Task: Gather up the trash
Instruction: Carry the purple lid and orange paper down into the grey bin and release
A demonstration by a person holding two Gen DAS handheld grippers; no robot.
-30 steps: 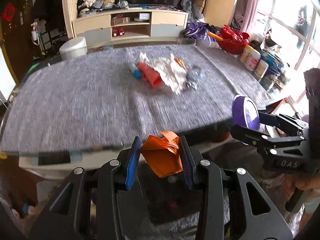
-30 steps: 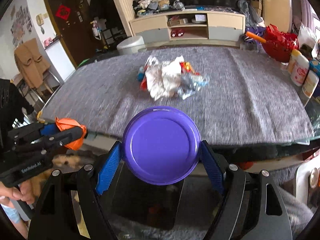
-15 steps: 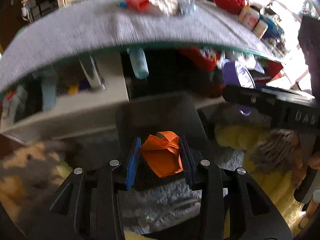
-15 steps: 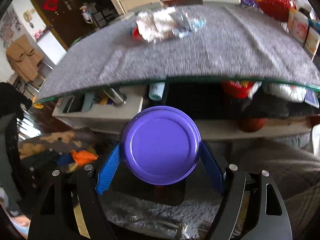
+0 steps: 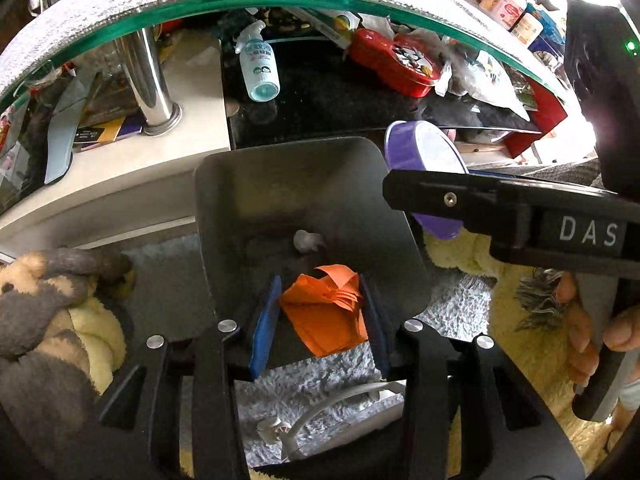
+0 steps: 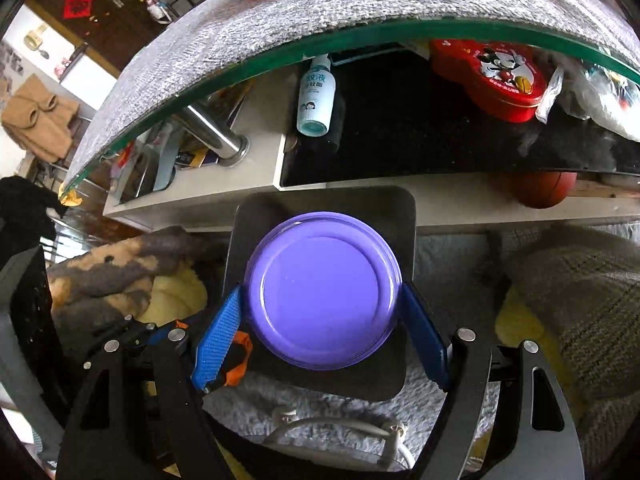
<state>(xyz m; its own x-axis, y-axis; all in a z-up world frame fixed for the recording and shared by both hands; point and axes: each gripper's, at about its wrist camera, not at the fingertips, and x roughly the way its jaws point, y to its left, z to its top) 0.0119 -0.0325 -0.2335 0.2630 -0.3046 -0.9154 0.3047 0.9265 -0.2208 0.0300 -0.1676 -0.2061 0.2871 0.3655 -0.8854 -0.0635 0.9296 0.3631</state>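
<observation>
One label, "DAS", on right gripper [image 5: 424, 196] beside bin [image 5: 240, 208].

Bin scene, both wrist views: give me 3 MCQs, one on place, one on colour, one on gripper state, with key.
1. Where is the dark bin?
A. on the grey tabletop
B. on the floor in front of the table
C. on the shelf under the glass

2. What colour is the round lid?
A. purple
B. red
C. green

3. What is the left gripper doing?
A. open, holding nothing
B. shut on the orange paper
C. shut on a spray bottle

Key:
1 B, it stands on the rug below the glass table edge.
2 A, plainly purple between the right gripper pads.
3 B, both pads press the paper over the bin.
</observation>
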